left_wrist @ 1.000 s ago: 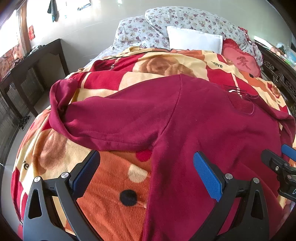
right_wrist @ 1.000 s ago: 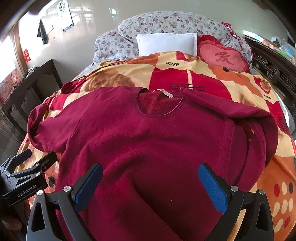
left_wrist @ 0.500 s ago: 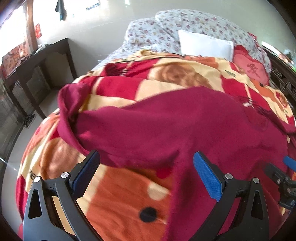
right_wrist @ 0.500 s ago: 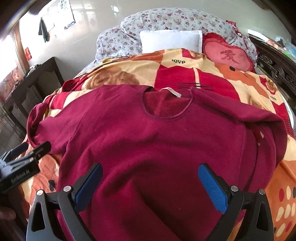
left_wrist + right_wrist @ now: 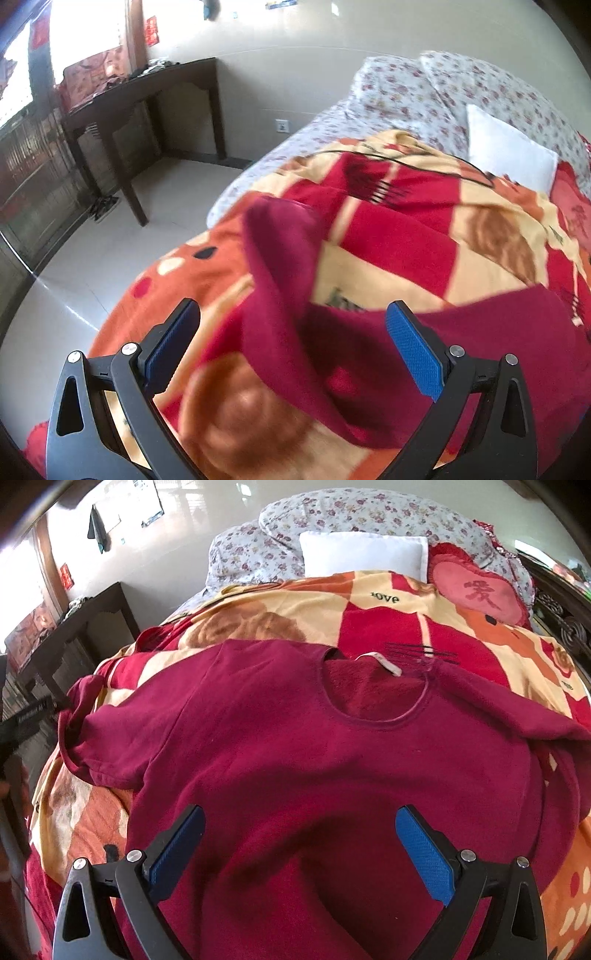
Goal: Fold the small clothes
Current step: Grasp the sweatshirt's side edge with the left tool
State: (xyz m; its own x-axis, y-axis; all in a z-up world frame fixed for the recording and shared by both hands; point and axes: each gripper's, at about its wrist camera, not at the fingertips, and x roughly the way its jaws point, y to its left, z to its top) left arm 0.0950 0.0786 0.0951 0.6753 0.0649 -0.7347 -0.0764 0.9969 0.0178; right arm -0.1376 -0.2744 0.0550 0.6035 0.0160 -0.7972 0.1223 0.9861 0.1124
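Note:
A maroon sweatshirt lies face up on the bed, neck opening toward the pillows, with a white label showing inside it. Its left sleeve is bunched and bent near the bed's left side. My left gripper hovers open right over that sleeve, which runs between the blue pads without touching them. My right gripper stands open above the sweatshirt's lower body, with nothing held. The left gripper shows at the left edge of the right wrist view, by the sleeve's end.
A red, orange and cream blanket covers the bed. A white pillow, floral pillows and a red heart cushion lie at the head. A dark wooden table stands on the tiled floor to the left.
My left gripper has swung left and forward, from the sweatshirt's body to its left sleeve. The right gripper has crept slightly forward. Both have stayed open.

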